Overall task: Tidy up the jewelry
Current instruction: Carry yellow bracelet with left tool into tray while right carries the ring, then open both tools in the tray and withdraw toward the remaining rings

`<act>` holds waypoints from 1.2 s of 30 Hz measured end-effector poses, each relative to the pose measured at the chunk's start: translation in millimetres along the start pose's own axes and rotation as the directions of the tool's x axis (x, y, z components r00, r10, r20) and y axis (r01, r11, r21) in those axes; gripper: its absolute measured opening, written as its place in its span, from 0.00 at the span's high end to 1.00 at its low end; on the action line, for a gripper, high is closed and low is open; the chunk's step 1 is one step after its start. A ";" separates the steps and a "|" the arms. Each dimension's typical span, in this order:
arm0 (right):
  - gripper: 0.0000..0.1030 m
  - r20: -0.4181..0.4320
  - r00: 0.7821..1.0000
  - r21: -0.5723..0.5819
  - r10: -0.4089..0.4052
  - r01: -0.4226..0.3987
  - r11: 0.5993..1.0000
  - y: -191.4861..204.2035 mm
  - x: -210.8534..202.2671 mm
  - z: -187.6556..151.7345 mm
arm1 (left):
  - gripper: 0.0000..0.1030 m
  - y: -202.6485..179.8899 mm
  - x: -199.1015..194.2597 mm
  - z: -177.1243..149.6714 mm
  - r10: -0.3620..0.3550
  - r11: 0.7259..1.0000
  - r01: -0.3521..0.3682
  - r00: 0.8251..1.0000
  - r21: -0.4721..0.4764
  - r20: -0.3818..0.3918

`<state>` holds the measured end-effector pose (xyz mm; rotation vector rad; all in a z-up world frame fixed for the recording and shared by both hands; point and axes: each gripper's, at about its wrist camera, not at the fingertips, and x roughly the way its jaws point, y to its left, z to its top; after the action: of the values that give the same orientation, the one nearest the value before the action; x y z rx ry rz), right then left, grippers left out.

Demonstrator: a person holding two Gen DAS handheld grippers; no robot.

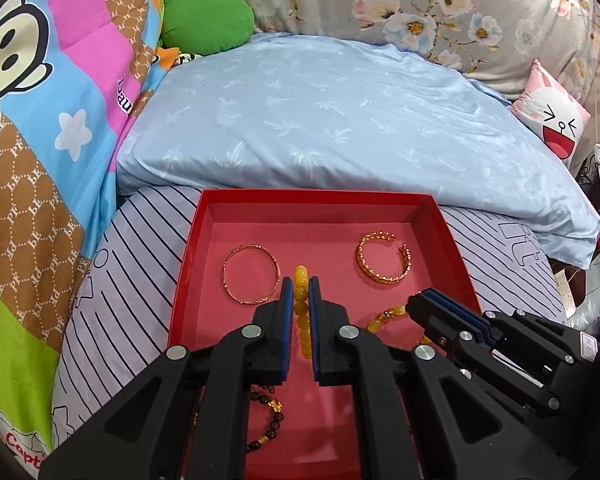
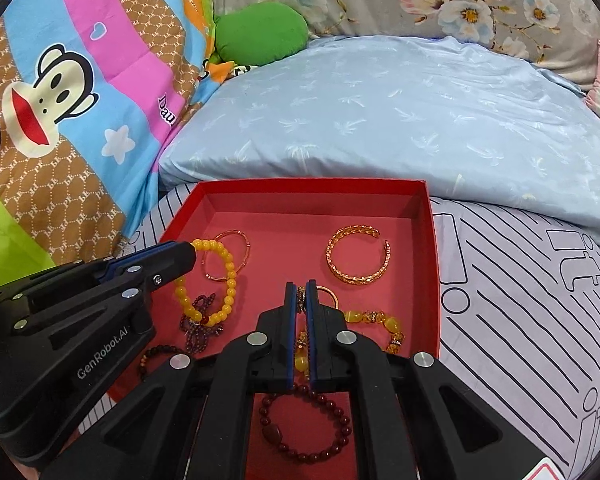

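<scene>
Jewelry lies in a red box [image 2: 434, 248] on a striped bedsheet [image 2: 520, 280].
Left gripper [image 1: 301, 286] is clamped on the yellow bead bracelet [image 2: 220, 280], over the box's left side. Right gripper [image 2: 301, 288] pinches a sparkly amber bracelet [image 2: 384, 322] near the box's right. Gold bangle [image 1: 251, 273] far left, open gold cuff [image 2: 358, 258] far right, dark red bead bracelet [image 2: 306, 424] nearest.

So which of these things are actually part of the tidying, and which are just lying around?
Part of the job:
- red box
- yellow bead bracelet, held by left gripper
- gold bangle
- open gold cuff
- dark red bead bracelet
- right gripper

Just lying about:
- blue pillow
- green cushion
- monkey quilt
</scene>
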<state>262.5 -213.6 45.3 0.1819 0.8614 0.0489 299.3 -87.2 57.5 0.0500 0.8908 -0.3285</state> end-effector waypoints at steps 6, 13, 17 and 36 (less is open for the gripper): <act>0.95 -0.013 1.000 0.003 -0.011 0.011 1.000 -3.1 8.7 -1.1 | 0.93 1.2 11.3 -2.6 0.011 1.000 -0.011 1.000 0.000 -0.021; 0.95 -0.027 0.999 -0.004 -0.021 0.021 1.000 -2.7 15.4 -1.6 | 0.93 3.1 17.9 -3.1 0.022 1.000 -0.022 0.999 -0.006 -0.037; 0.92 -0.029 0.999 -0.004 -0.030 0.030 1.000 -3.4 16.3 -3.9 | 0.89 1.9 19.3 -3.0 0.049 0.999 -0.049 0.998 -0.003 -0.031; 0.78 0.009 0.999 -0.008 -0.050 0.050 0.999 -0.4 -10.2 -9.0 | 0.70 -1.2 1.1 -8.8 0.062 0.998 -0.062 0.998 -0.001 -0.011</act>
<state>249.0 -213.9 47.1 0.1523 0.8568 0.0046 293.0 -87.0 51.2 0.0782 0.8982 -0.2699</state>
